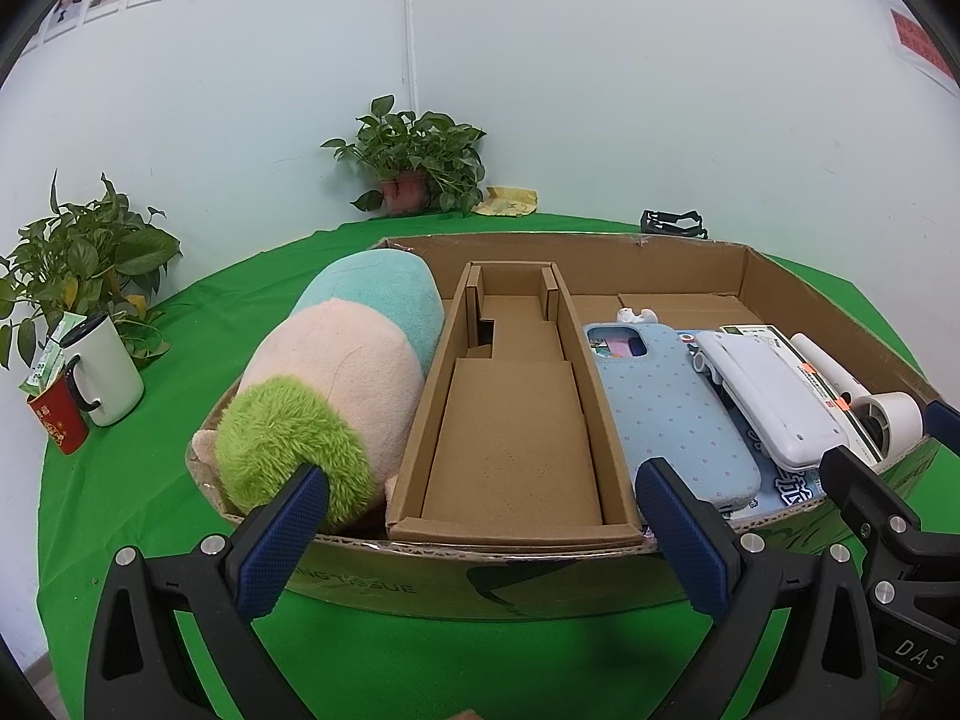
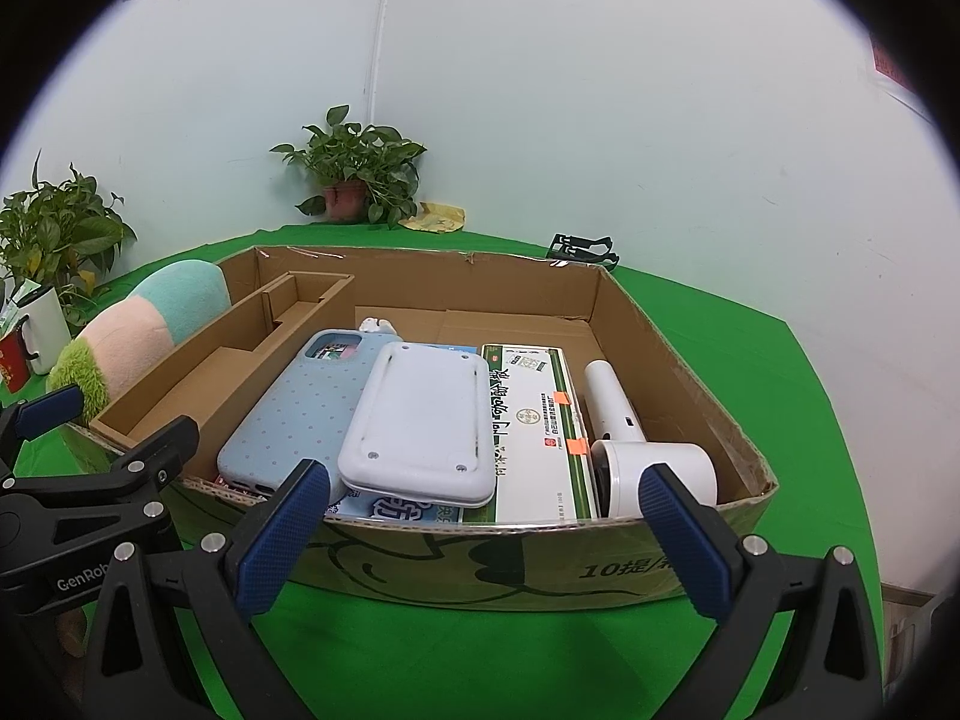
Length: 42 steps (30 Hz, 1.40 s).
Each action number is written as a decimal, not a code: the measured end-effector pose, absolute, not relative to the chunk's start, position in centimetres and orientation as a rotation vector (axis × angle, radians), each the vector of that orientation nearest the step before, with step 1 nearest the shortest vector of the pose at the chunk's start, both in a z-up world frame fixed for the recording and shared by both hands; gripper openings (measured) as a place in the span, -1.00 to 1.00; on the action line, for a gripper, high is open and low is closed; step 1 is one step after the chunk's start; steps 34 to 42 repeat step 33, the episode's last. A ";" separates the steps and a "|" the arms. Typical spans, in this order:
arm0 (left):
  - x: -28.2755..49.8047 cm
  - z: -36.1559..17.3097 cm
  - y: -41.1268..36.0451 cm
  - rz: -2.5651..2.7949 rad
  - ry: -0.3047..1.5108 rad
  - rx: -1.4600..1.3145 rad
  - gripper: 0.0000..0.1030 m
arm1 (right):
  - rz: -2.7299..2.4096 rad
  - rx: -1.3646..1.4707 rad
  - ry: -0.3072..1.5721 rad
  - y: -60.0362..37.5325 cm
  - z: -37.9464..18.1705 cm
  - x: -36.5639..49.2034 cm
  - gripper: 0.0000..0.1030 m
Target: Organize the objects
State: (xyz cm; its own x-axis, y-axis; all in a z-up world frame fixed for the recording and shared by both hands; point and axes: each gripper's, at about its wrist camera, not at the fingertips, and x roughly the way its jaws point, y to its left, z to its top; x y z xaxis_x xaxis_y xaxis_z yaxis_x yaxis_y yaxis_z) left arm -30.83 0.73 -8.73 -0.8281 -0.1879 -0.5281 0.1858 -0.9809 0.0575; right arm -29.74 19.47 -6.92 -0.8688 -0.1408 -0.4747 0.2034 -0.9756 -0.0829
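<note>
Shallow cardboard box [image 2: 672,360], items inside

Matt corrugated cardboard box [image 2: 666,354]; fuzzy plush toy [image 1: 336,384]; smooth plastic dryer [image 2: 636,450].

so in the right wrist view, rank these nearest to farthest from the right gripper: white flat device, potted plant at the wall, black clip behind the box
From the right gripper:
1. White flat device, just ahead, atop the items in the cardboard box.
2. Black clip, on the table behind the box's far right corner.
3. Potted plant, far back left, against the wall.
</note>
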 end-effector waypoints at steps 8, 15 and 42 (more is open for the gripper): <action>-30.8 -8.7 0.8 -2.830 -0.005 0.818 1.00 | -2.869 0.714 0.195 19.5 -7.0 -29.8 0.99; -30.8 -8.7 0.8 -2.829 -0.006 0.819 1.00 | -2.868 0.714 0.195 19.6 -7.0 -29.8 0.99; -30.8 -8.7 0.8 -2.828 -0.007 0.819 1.00 | -2.865 0.714 0.196 19.7 -7.0 -29.9 0.99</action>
